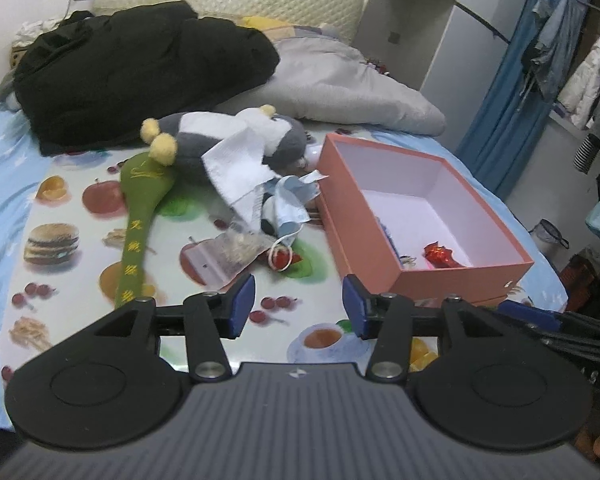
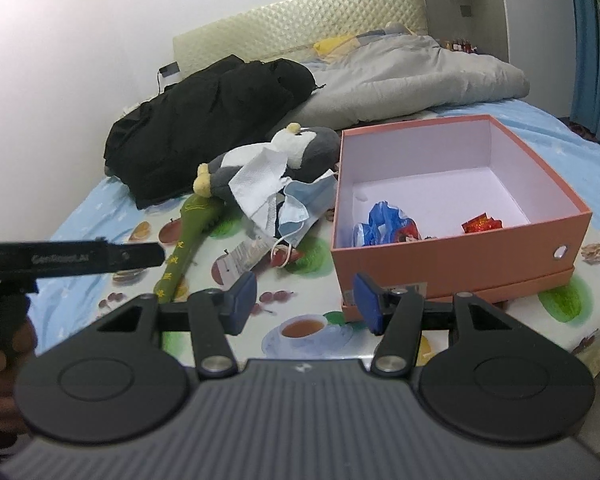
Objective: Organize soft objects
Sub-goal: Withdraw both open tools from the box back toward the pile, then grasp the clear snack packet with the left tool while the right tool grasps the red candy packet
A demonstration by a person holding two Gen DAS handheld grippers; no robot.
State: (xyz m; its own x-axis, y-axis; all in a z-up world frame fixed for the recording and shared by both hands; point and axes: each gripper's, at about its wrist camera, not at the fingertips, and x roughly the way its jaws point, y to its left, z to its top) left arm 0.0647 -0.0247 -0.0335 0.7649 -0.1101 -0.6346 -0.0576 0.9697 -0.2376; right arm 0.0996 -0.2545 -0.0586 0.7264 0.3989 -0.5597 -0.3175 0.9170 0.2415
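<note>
My left claw [image 1: 299,306] stands half open with nothing between its pads, and my right claw [image 2: 305,303] is likewise half open and empty. Both hover over the fruit-print cloth [image 1: 80,280] on the bed. Ahead lie a grey plush toy [image 1: 236,136], a white tissue [image 1: 240,168] and a blue face mask [image 1: 292,204], just left of the pink box [image 2: 460,256].

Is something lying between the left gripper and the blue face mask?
Yes. A clear plastic bag lies on the tablecloth between the open left gripper and the mask, right beside the mask's ear loop.
</note>
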